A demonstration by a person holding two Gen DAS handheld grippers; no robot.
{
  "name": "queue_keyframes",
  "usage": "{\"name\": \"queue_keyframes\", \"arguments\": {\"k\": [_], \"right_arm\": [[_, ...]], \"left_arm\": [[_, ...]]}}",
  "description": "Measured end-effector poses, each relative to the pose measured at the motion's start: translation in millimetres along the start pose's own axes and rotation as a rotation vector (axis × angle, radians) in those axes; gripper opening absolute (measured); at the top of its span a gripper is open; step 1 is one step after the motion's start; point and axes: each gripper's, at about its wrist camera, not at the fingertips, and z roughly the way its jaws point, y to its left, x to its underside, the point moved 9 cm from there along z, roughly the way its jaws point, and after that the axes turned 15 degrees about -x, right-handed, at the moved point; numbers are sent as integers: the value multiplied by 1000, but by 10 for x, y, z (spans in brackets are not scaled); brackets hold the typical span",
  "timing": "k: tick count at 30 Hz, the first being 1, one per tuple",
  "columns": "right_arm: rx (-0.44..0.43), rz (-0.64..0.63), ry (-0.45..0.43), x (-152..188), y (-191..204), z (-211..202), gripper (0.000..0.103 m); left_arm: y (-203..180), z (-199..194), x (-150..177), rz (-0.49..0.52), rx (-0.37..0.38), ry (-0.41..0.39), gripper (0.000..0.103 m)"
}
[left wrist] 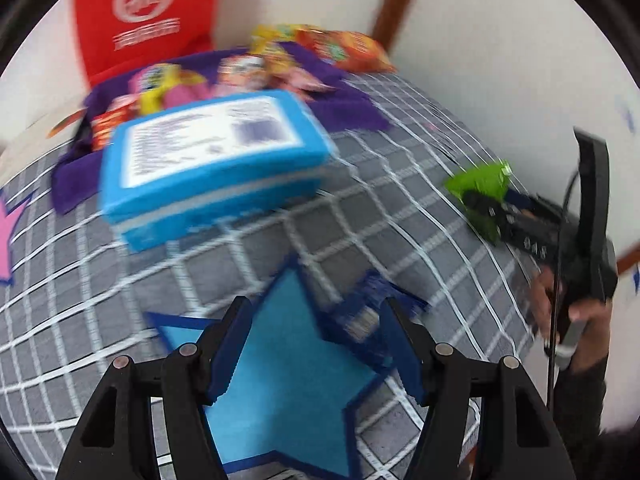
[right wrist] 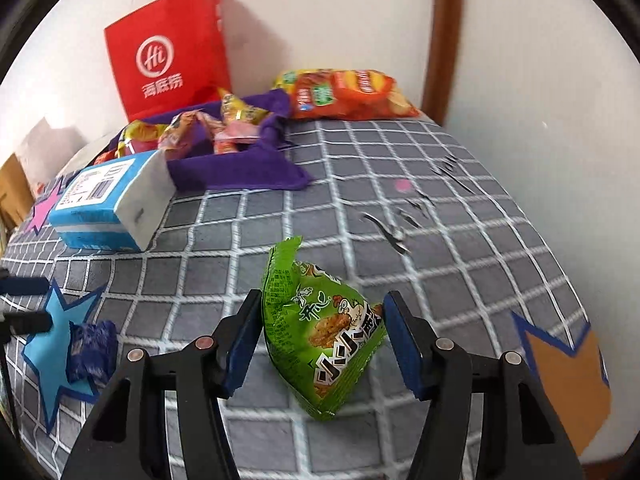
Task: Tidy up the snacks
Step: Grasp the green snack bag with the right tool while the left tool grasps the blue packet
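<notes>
Lying between the spread fingers of the right gripper (right wrist: 320, 344), a green snack packet (right wrist: 324, 336) is being framed in the right wrist view; its left side is close against the left pad, a small gap is showing at the right pad, and whether it is being pinched cannot be told. In the left wrist view the same packet (left wrist: 482, 196) is being seen at the far right, at the tips of that gripper. The left gripper (left wrist: 316, 344) is being held with its jaws spread and nothing between them, just above a light blue star (left wrist: 288, 380) on the grey checked cloth (right wrist: 360, 184). A dark blue wrapped snack (left wrist: 360, 316) is lying on the right arm of that star, near the right fingertip. Further off, a blue tissue pack (left wrist: 212, 160) is being shown on the cloth, label up, and behind it a purple star mat (right wrist: 240, 168) is carrying a heap of small bright snack packets (right wrist: 224, 128). An orange chip bag (right wrist: 348, 94) is resting at the far edge by the wall, to the right of a red paper bag (right wrist: 168, 48). A pink star (right wrist: 46, 204) is lying at the far left, and an orange star (right wrist: 568, 372) at the near right.
</notes>
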Motion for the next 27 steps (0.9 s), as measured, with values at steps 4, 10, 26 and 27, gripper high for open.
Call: {"name": "queue_keyframes", "arguments": {"k": [4, 10, 26, 27], "right_arm": [[0, 13, -24, 63, -72, -117, 60], [-54, 55, -8, 122, -57, -76, 60], [-123, 28, 4, 43, 260, 15, 60], [-136, 23, 11, 18, 326, 60, 60]], "left_arm": [[-232, 28, 80, 124, 10, -20, 69], [-463, 156, 123, 245, 12, -20, 75], [181, 207, 28, 102, -153, -37, 41], [291, 199, 43, 71, -169, -30, 41]]}}
